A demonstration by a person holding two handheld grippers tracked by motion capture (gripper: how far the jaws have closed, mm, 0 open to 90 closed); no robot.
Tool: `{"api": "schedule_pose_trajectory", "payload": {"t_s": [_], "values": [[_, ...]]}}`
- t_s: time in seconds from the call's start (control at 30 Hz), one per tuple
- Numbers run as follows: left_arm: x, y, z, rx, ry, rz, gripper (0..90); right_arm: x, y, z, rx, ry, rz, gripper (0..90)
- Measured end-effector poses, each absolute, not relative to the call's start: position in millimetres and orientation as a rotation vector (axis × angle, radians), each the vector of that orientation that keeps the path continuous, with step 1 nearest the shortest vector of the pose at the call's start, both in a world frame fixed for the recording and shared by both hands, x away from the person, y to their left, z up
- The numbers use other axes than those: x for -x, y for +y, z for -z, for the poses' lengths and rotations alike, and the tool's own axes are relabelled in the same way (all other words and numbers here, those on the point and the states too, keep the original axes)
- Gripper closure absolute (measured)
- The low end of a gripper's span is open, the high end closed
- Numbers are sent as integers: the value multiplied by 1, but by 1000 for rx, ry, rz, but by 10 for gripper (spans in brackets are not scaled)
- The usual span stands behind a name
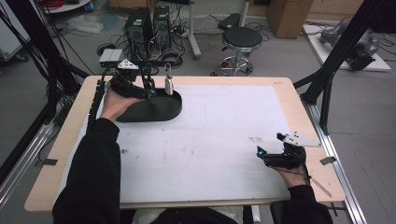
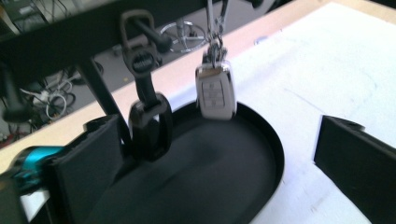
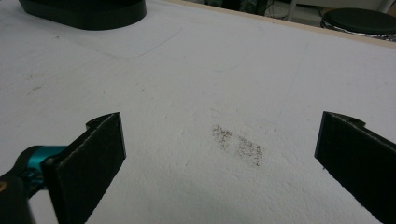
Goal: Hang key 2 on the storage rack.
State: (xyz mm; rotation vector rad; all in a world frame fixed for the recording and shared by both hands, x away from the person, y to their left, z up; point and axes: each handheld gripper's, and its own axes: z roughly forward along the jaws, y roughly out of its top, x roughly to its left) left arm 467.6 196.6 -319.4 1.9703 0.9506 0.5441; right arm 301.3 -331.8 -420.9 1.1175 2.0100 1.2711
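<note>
- A light wooden table [image 1: 56, 154] is seen from above, most of its top covered by a white sheet [image 1: 210, 140].
- A shallow black oval tray [image 1: 161, 108] is placed on the sheet near the table's far left corner; in the right gripper view the same tray [image 3: 84, 11] is seen at the top left edge.
- A black rack with horizontal pegs [image 2: 56, 42] is seen above the tray's far side in the left gripper view.
- A white car key fob with a silver frame [image 2: 215, 92] is hung from a metal ring over the tray's far rim; in the high view the fob [image 1: 169, 85] is seen hanging just above that rim.
- A black fob on a dark strap [image 2: 149, 123] is hung from a peg to the left of the white one, its lower end low over the tray.
- The left gripper [image 1: 150, 88] is held over the tray's far left part, its jaws spread wide apart and closed on nothing; the black fob is seen just beside its left jaw.
- The right gripper [image 1: 268, 145] is held over the sheet near the table's near right corner, well apart from the tray, its jaws released and wide apart.
- A grey smudge [image 3: 238, 144] is seen on the sheet between the right gripper's jaws.
- A black round stool [image 1: 241, 39] and black computer towers [image 1: 149, 25] are seen on the floor beyond the table.
</note>
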Motion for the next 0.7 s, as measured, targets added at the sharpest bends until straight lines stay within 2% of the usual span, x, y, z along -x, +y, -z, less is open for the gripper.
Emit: {"api": "schedule_pose_trajectory", "payload": {"t_s": [0.4,0.7], "values": [[-444,202,326,-1932,856,-474,17,-302,-331,422,-1110,2018,-1268,10],[-426,218,335,-1875,873,-467,17,-300,-332,423,-1119,2010,-1262,10]]}}
